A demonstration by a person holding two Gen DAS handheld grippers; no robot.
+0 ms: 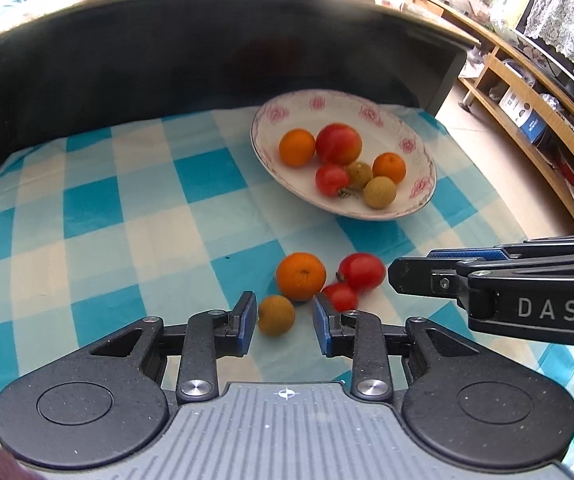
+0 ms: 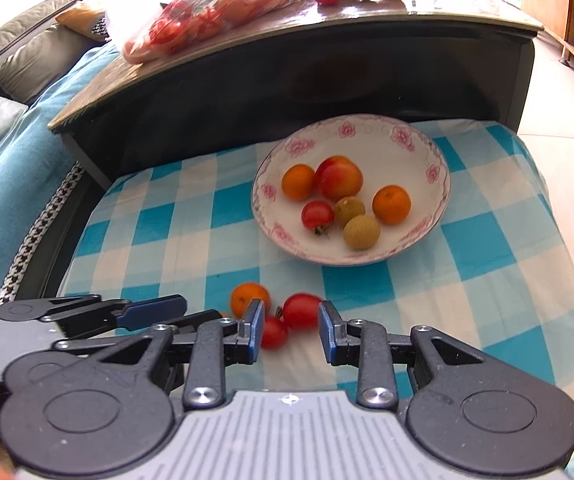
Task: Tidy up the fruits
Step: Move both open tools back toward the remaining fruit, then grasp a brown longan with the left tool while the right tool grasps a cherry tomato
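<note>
The left gripper (image 1: 285, 322) tilts steeply down toward the checked cloth (image 1: 99, 208), its jaws standing a little apart with nothing pinched; a small brown longan (image 1: 275, 315) lies on the cloth just ahead, between the blue pads (image 1: 247, 320) but not pressed by them. The right gripper (image 2: 292, 330) tilts down at much the same angle beside it, jaws likewise narrowly apart and empty, with a small tomato (image 2: 273, 332) and a larger tomato (image 2: 301, 311) lying just past its tips. A loose orange (image 1: 301, 276) sits touching this little cluster. So four fruits are left on the cloth. Further out, the flowered bowl (image 1: 287, 110) already holds six: two oranges, a red-yellow apple (image 1: 339, 143), a tomato and two longans, which I judge puts the sorting past halfway if the bowl is the goal. Both grippers look poised over the leftover cluster, the left lined up on the longan, the right on the tomatoes. Beyond the worktop a higher dark table (image 2: 367, 16) carries more fruit and a plastic bag (image 2: 207, 12); whether those belong to the task cannot be told.
</note>
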